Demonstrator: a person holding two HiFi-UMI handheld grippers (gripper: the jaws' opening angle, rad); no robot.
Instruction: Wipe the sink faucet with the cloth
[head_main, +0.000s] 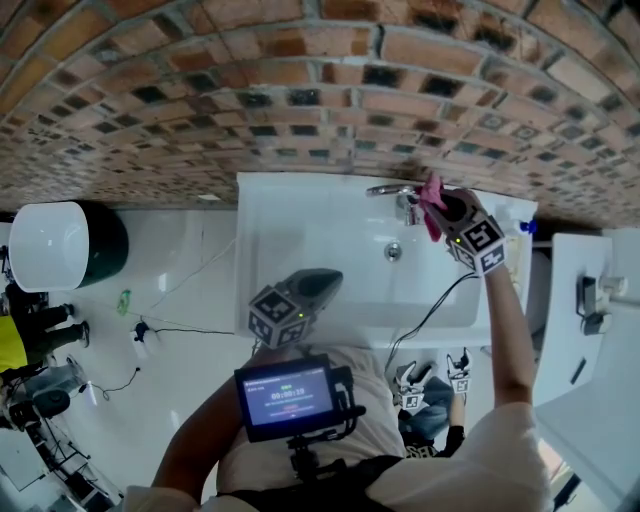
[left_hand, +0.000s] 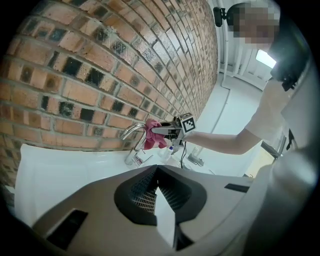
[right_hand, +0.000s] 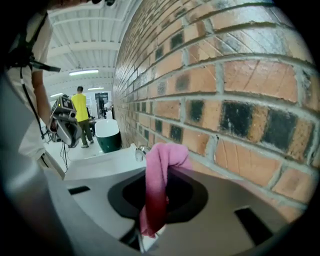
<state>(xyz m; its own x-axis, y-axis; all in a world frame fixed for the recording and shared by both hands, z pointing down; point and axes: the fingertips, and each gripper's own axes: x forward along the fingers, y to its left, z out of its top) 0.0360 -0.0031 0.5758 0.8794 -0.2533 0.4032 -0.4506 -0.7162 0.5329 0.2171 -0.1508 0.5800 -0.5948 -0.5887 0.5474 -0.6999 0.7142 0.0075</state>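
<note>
While the left gripper (head_main: 325, 281) hangs over the near rim of the white sink (head_main: 262, 240), its fingers closed together on nothing and well apart from the work, the chrome faucet (head_main: 392, 190) stands just ahead of the right fingers. The pink cloth (head_main: 432, 203) hangs right beside it, though contact cannot be confirmed. The right gripper (head_main: 447, 207) has the cloth pinched tight. A good wipe likely means pressing the loose fold onto the spout and drawing it along the curve without loosening the pinch. Counted: one sink, one faucet, one cloth, two grippers.
</note>
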